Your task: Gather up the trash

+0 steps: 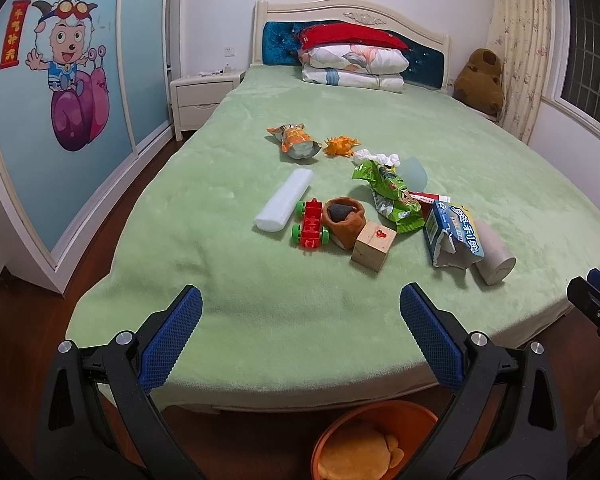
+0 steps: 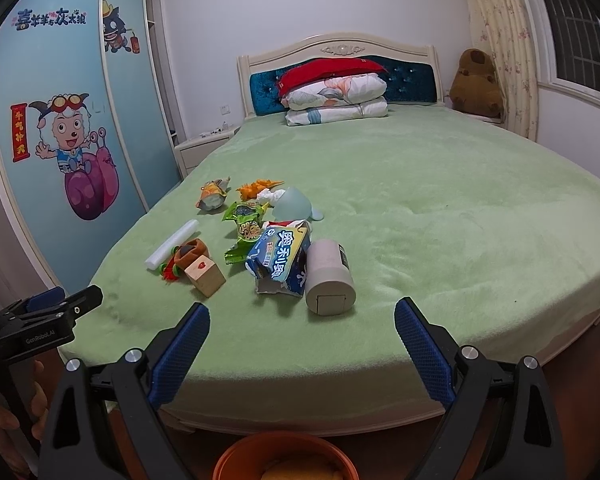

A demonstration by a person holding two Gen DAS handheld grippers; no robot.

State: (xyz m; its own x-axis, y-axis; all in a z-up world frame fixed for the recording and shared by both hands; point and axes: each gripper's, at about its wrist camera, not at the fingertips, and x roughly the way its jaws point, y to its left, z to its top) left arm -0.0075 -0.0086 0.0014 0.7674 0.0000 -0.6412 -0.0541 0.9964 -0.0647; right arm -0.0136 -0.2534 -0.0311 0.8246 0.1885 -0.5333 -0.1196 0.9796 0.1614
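On the bed [image 1: 240,280], the torn blue wrapper [image 1: 454,236] lies lengthwise, torn end toward us; our left tongs [image 1: 300,312] and right tongs [image 2: 302,330] gape empty.

The left gripper [image 1: 300,306] was held level, its two blue-padded fingers [image 1: 172,340] spread wide with nothing between them. The right gripper [image 2: 302,322] was held in the same attitude beside it, fingers [image 2: 424,354] likewise spread wide and gripping nothing. Both pointed forward in roughly parallel directions. In the right wrist view, the left gripper appeared at the left edge, with the left hand [image 2: 4,408] wrapped around its handle. The right hand [image 1: 596,408] showed partly at the left wrist view's right edge.
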